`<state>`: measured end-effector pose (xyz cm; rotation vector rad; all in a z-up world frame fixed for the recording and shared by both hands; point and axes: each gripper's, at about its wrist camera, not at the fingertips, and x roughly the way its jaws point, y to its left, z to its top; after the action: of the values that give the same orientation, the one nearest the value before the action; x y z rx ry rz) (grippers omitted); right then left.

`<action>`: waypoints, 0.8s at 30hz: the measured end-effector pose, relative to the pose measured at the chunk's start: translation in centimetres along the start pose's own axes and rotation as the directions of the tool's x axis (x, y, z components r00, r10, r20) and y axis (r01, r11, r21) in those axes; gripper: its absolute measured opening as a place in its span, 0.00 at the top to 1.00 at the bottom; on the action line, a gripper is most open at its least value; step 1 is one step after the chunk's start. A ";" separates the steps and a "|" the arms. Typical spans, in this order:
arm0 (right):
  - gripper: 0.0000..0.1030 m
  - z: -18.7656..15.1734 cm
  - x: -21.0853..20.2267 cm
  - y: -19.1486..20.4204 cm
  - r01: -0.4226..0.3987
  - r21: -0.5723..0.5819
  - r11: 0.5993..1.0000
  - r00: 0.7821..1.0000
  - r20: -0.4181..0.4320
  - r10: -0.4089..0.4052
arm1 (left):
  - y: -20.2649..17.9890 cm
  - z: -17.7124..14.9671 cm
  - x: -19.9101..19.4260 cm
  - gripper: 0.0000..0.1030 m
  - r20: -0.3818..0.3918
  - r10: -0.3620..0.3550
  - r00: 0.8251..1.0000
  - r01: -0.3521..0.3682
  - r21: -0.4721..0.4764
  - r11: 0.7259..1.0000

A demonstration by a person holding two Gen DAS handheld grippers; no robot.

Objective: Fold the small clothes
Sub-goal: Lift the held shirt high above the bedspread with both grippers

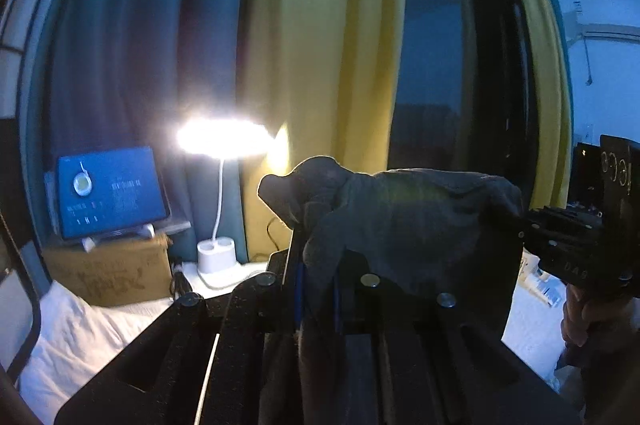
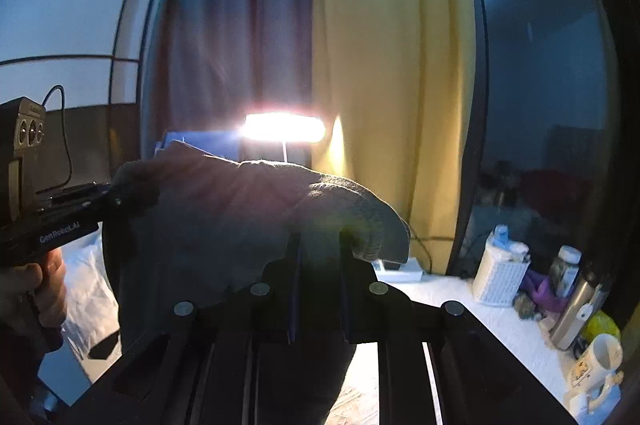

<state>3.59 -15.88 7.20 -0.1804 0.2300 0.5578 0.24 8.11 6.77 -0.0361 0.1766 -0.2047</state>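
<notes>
A small dark grey garment (image 1: 408, 225) hangs stretched in the air between my two grippers, well above the white bed. My left gripper (image 1: 316, 225) is shut on its left top corner, and a flap of cloth flops over the fingers. My right gripper (image 2: 320, 245) is shut on the other top corner, where a ribbed hem (image 2: 376, 225) curls over the fingers. In the left wrist view the right gripper (image 1: 524, 221) enters from the right edge, held by a hand (image 1: 580, 317). In the right wrist view the left gripper (image 2: 116, 201) enters from the left. The garment's lower part (image 2: 180, 285) hangs down.
A lit desk lamp (image 1: 224, 141) glares from behind the garment, beside a blue tablet (image 1: 112, 193) on a cardboard box (image 1: 112, 273). Blue and yellow curtains (image 1: 320, 45) hang behind. On the white surface at right stand a jar (image 2: 564, 265), a steel flask (image 2: 576, 309) and a mug (image 2: 600, 357).
</notes>
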 end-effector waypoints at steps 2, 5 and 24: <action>0.85 0.7 -1.5 0.7 0.000 -0.009 1.000 0.999 0.032 0.000 | -0.3 0.6 -1.6 0.91 0.034 0.002 0.999 -0.002 0.016 1.000; 0.85 1.6 -3.3 2.1 0.017 -0.050 0.999 0.997 0.078 -0.013 | -0.3 1.2 -3.2 0.91 0.066 0.009 0.998 -0.011 0.022 1.000; 0.85 2.7 -5.2 10.1 -0.086 -0.149 0.985 0.987 0.119 0.104 | 4.6 -0.1 -8.4 0.91 0.050 0.137 0.989 -0.140 0.047 0.989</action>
<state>-5.70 -9.40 10.05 -0.2733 0.0755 0.6793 -6.98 14.36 7.83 0.0219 0.1264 -0.0695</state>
